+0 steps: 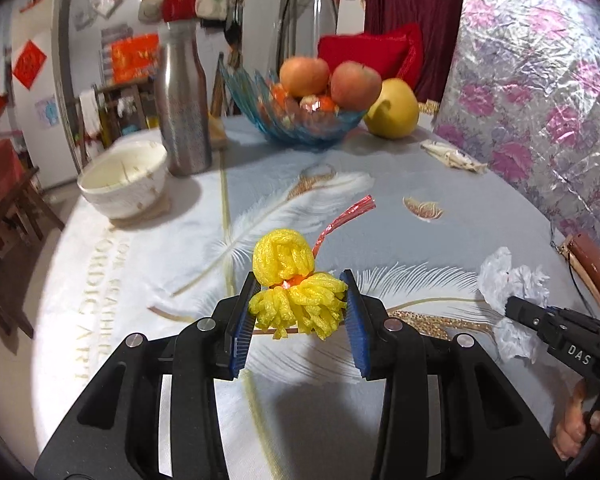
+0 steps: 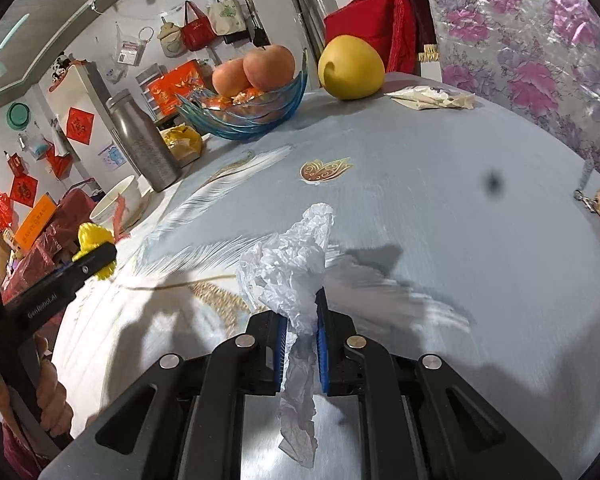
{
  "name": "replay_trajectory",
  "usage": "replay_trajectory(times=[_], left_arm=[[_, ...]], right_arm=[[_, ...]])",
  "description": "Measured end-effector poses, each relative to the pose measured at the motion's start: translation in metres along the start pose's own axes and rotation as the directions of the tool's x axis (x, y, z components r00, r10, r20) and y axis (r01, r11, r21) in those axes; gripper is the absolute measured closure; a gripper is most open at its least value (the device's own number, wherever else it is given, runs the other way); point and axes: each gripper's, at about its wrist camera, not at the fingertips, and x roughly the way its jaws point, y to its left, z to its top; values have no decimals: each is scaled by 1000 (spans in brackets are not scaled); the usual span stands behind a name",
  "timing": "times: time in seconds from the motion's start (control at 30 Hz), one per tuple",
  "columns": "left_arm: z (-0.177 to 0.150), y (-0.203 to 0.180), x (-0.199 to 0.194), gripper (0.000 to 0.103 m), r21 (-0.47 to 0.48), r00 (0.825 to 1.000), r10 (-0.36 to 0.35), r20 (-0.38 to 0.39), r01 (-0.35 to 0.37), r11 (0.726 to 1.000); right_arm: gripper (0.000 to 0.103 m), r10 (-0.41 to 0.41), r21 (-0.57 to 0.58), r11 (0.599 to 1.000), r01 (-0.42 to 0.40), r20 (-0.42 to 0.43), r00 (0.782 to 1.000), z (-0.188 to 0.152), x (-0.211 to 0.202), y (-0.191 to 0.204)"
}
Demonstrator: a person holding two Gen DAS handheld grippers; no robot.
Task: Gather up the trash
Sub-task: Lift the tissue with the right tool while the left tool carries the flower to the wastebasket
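So right now my left claw (image 1: 298, 312) is clamped on a wad of yellow foam fruit netting (image 1: 296, 296), blue pads pressing it from both sides, with the top half of the wad bulging up above the jaws. A strip of red foil wrapper (image 1: 346, 216) sticks out behind it, up and to the right. The whole bundle looks lifted clear of the tablecloth (image 1: 172, 264), though I can't swear to it.

My right claw (image 2: 302, 332) is squeezed nearly shut on a crumpled white plastic bag (image 2: 288, 264). One end puffs up above the pads, the other dangles down between the fingers toward the camera.

Further out on the table, over on the left, there's a white bowl (image 1: 122, 182), then a steel bottle (image 1: 182, 100) behind it. Off to the right edge lies a brown wallet-looking thing (image 1: 592, 272), and a flat white packet (image 2: 430, 98) sits near the flowery foil wall.

At the far end is the blue glass fruit bowl (image 1: 300, 120) with two apples on top, and a big yellow pomelo (image 1: 392, 108) just beside it.
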Motion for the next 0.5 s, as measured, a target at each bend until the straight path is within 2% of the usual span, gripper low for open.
replay_trajectory(times=[0.17,0.27,0.5], left_arm=[[-7,-6,-28,62,28,997,19,75,-21,999],[-12,-6,-46,62,11,994,0,108,-1,1000],[-19,-3,-75,62,-19,991,-36,132,39,999]], right_arm=[[89,5,-13,1000,-5,33,999,-8,-25,4],[89,10,-29,1000,-8,64,998,-10,-45,10],[89,23,-75,997,-12,148,989,-13,-91,28]])
